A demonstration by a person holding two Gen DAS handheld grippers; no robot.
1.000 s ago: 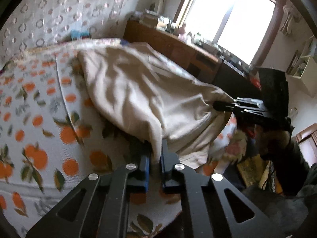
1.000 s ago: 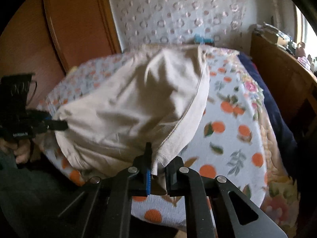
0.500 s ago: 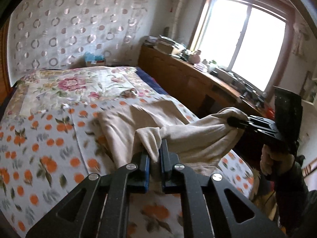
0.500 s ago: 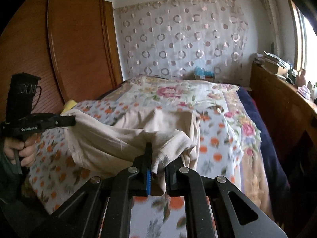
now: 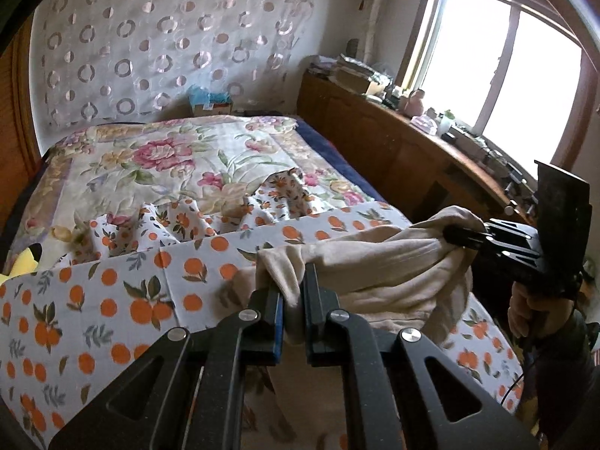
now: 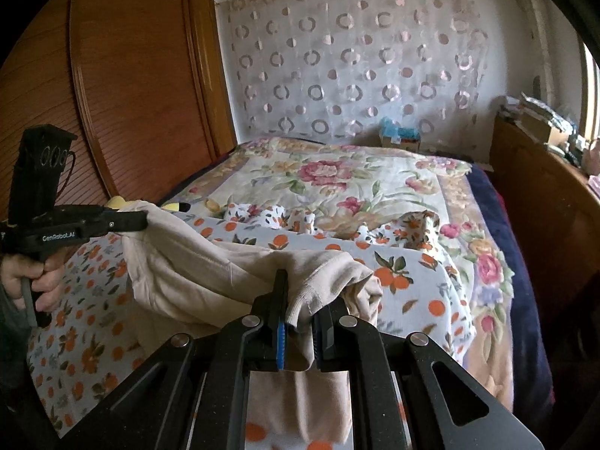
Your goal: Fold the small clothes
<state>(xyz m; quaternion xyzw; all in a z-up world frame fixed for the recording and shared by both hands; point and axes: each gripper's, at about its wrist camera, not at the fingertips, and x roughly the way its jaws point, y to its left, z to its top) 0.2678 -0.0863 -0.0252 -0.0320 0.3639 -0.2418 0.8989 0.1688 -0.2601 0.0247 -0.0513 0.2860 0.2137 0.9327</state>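
A beige garment (image 5: 378, 273) hangs bunched between my two grippers above the near end of the bed. My left gripper (image 5: 290, 292) is shut on one edge of it. My right gripper (image 6: 300, 307) is shut on the opposite edge, which shows a stitched hem (image 6: 318, 281). The right gripper also shows in the left wrist view (image 5: 461, 238), pinching the cloth at the right. The left gripper shows in the right wrist view (image 6: 138, 221), pinching it at the left. The cloth sags between them and its lower part drapes down in front.
The bed carries an orange-print sheet (image 5: 112, 292) near me and a floral quilt (image 5: 157, 161) beyond. A wooden sideboard (image 5: 375, 127) with clutter runs along the right under the window. A wooden wardrobe (image 6: 123, 82) stands at the left. A small box (image 6: 399, 137) sits by the headboard.
Both grippers have lifted and pulled the garment toward me off the bed. It was spread over the sheet a second ago and now hangs gathered between them.
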